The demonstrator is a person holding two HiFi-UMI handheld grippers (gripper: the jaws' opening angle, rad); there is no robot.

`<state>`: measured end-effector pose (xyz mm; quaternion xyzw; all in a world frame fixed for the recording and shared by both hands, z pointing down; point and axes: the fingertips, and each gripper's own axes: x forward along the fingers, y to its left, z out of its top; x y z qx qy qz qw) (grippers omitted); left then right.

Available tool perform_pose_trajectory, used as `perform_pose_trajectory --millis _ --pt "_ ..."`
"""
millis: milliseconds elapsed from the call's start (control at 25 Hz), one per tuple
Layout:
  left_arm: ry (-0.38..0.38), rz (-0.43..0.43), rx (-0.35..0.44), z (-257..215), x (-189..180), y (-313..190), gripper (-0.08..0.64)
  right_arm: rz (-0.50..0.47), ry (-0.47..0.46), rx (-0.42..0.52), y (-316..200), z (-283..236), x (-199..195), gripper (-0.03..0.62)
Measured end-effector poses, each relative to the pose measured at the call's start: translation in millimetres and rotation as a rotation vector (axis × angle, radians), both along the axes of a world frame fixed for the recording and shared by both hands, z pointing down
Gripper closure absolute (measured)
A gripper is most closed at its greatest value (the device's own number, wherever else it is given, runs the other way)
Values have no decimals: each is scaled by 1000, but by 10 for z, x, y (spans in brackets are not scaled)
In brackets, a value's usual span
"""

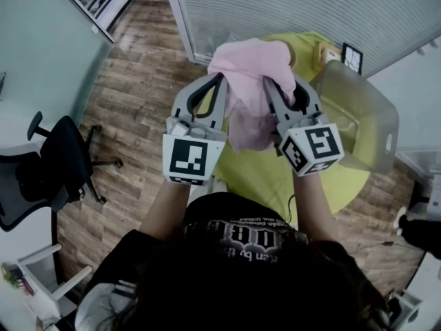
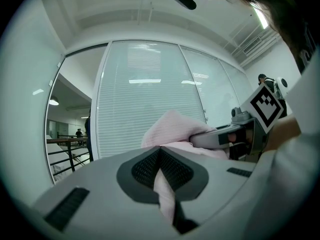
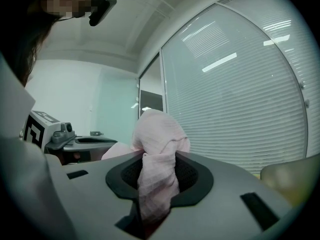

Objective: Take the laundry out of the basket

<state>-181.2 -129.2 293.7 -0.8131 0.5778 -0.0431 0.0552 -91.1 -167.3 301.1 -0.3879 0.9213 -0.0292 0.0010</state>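
over yellow table (image 1: 275, 178), left tool (image 1: 220, 79), right tool (image 1: 268, 81) clamp pink cloth (image 1: 251, 64); head view adds chair (image 1: 48, 171).

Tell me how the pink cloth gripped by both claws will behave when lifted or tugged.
The pink cloth is probably floppy: it bunches up between the left claw and right claw and droops beneath them. It looks light, a thin weave folding into soft creases. It seems unlikely to slip, since each claw pinches a crumpled strip of it.
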Motion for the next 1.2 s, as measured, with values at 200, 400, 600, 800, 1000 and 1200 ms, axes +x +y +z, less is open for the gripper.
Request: perform_pose_trajectory --millis 200,400,600,800,1000,1200 --pt "11 -12 16 -5 1 -13 563 -5 -22 -10 15 9 -3 476" --pt "0 -10 15 -9 -24 -10 563 -12 -20 -10 29 9 -48 476" --pt "-7 -7 13 -8 -34 0 563 -24 -22 -7 86 -15 -102 476" --pt "-3 -12 4 2 -30 -33 563 -36 -5 -12 88 -18 -143 476" --pt "12 -11 4 27 -32 -52 563 -53 40 -24 101 12 -192 476" --pt "15 -8 6 0 -34 -56 563 -54 35 -17 112 -3 -205 476"
